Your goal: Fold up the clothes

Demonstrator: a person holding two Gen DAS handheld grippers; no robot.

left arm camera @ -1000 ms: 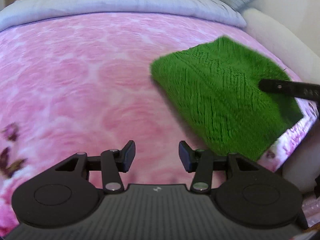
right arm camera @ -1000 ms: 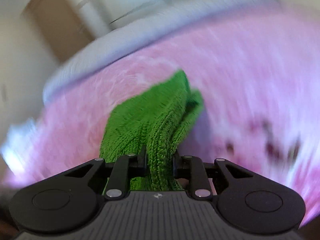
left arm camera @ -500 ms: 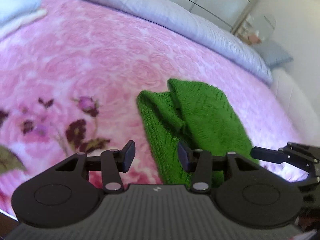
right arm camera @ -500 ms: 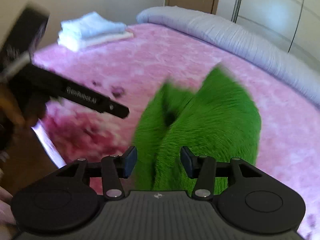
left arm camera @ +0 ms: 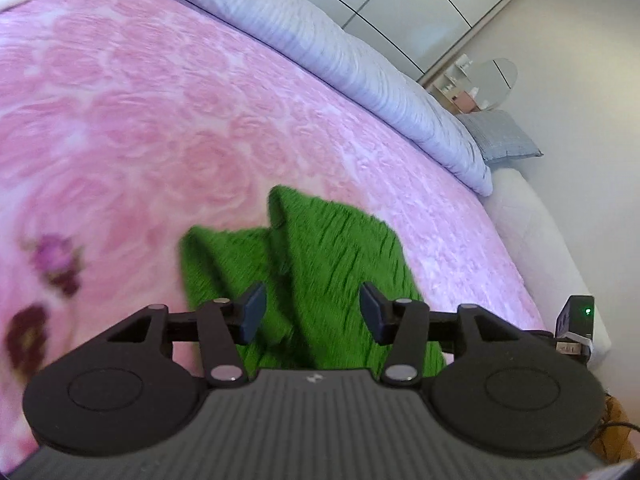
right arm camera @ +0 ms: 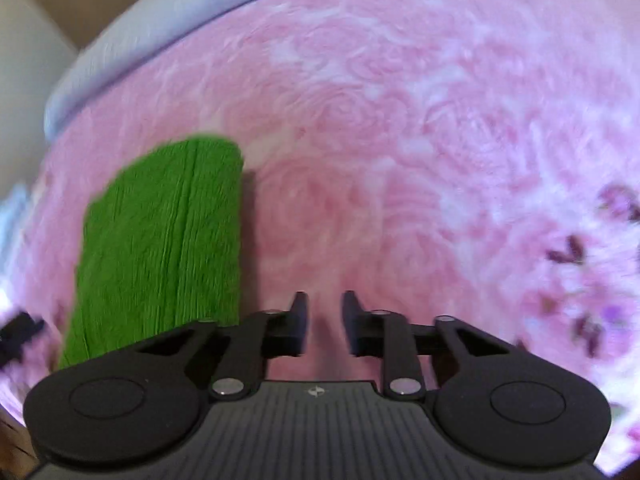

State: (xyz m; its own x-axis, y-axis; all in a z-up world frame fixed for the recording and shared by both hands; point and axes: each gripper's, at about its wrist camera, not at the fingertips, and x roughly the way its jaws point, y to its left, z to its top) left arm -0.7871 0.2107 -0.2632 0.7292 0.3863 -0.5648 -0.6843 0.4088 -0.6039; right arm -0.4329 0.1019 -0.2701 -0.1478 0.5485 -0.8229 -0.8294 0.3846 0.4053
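Knitwear first: the bright green ribbed knitted garment (left arm camera: 320,264) lies folded on the pink rose-patterned blanket of the bed (left arm camera: 160,120), near the bed's edge. Through the left wrist camera I see two layers with peaked corners aimed up the bed toward the pale lilac ribbed bolster (left arm camera: 360,60). Through the right camera it reads as a tidy oblong (right arm camera: 168,240), its long axis running away from me along the ribs.

My left hand-held gripper (left arm camera: 312,312) hovers above the near end, its jaws just widened and apart, nothing pinched. My right hand-held gripper (right arm camera: 324,320) sits beside the garment over bare blanket, jaws just narrowed to a slim gap, empty.

To finish this fold well, I judge I should pinch both near corners together and bring them across squarely, keeping the ribs aligned so the layers don't skew.
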